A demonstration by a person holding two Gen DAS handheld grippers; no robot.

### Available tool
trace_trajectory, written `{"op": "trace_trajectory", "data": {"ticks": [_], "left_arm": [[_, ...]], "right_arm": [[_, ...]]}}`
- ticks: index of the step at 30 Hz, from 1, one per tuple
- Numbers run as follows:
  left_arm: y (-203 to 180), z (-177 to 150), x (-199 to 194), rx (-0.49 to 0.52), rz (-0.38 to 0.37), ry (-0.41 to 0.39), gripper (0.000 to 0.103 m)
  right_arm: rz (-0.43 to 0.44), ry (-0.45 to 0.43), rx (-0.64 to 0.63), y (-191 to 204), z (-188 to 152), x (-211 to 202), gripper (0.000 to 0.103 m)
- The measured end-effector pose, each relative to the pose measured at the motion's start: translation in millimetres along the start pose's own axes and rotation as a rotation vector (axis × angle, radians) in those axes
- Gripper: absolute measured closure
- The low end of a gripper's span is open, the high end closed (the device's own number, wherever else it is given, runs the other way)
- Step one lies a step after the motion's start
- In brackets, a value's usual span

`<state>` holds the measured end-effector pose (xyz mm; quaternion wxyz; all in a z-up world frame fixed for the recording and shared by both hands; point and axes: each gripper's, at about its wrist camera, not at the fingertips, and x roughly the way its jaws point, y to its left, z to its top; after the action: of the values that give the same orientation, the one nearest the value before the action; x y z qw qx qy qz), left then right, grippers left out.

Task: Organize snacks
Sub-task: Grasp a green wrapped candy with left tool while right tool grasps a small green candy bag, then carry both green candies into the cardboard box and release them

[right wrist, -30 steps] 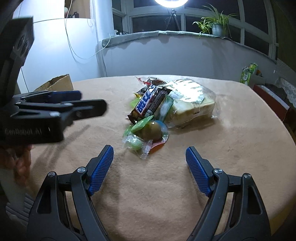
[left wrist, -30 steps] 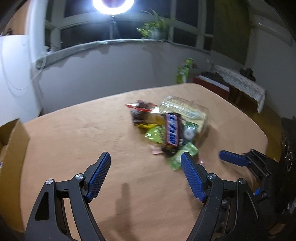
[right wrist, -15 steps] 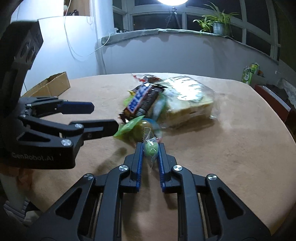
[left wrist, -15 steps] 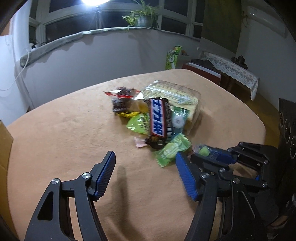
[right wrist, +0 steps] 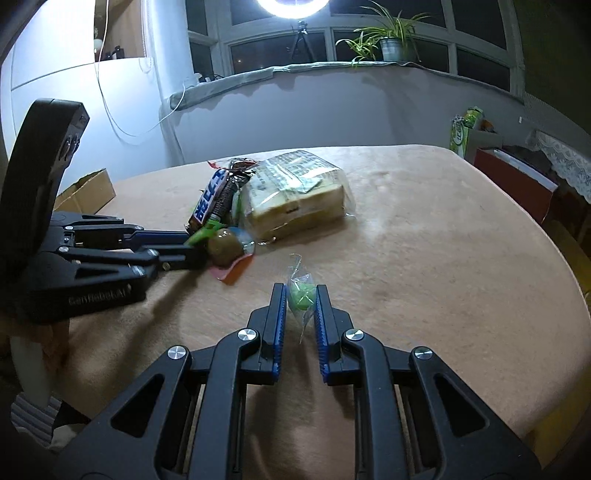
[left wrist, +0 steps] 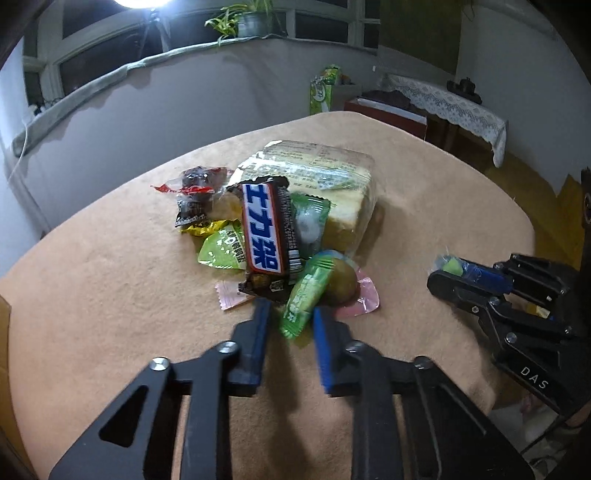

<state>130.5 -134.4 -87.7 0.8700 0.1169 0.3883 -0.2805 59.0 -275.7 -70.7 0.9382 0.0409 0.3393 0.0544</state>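
A: What's different from a second ago?

B: The right gripper was spread wide in front of the pile; now its blue pads are closed on a small green candy in clear wrap, which is off the heap and held over bare cloth to the right of it. The left gripper, open a second ago, has moved into the near edge of the pile and narrowed around a green sachet. The pads sit close on either side; I can't tell if they pinch it yet.

A: So how far along is the sorting?

B: Early, I'd judge. One sweet is separated; the rest lies heaped: the Snickers bar on top, the bagged bread loaf behind it on the far right, a kiwi jelly cup touching the sachet, dark red-wrapped sweets at the far left.

A: Where would things go?

B: Possibly the cardboard box at the table's far left edge, though nothing shows that.

A: And the setting?

B: A rounded table under a tan felt-like cloth. Beyond it a grey curved wall, dark windows, a ring light, a potted spider plant on the sill, and a lace-covered side table at right.
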Motion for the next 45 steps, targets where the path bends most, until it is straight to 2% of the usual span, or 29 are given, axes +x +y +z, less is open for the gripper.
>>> {"op": "trace_trajectory", "data": {"ticks": [1,8,13,21,29,37,45], "left_arm": [[2.0,-0.3,-1.0,-0.011,-0.001,-0.003,0.095],[7.6,-2.9,-3.2,-0.052,-0.015,-0.019,0.100],[14.1,-7.1,-13.1,-0.097,-0.015,-0.063,0.100],[28.2,-16.9,-37.2,-0.165,-0.019,-0.126,0.100],[48.4,-29.0,-79.4,-0.222,0.050,-0.206,0.100],[93.0,-53.4,-127.5,-0.310,0.174,-0.282,0.100],[148.5,-83.9,-173.8,-0.400,0.332,-0.342,0.100]], "right_arm": [[0.003,-0.002,0.001,0.1,-0.5,-0.1,0.088],[0.018,-0.018,0.016,-4.9,-2.7,-2.3,0.088],[0.045,-0.044,0.071,-13.6,-3.0,-8.7,0.088],[0.039,-0.090,0.096,-17.0,6.5,-21.6,0.088],[0.065,-0.088,0.046,6.7,15.1,-20.4,0.088],[0.166,-0.084,-0.022,59.3,38.1,-9.9,0.088],[0.330,-0.098,-0.167,166.0,65.9,2.0,0.088]]}}
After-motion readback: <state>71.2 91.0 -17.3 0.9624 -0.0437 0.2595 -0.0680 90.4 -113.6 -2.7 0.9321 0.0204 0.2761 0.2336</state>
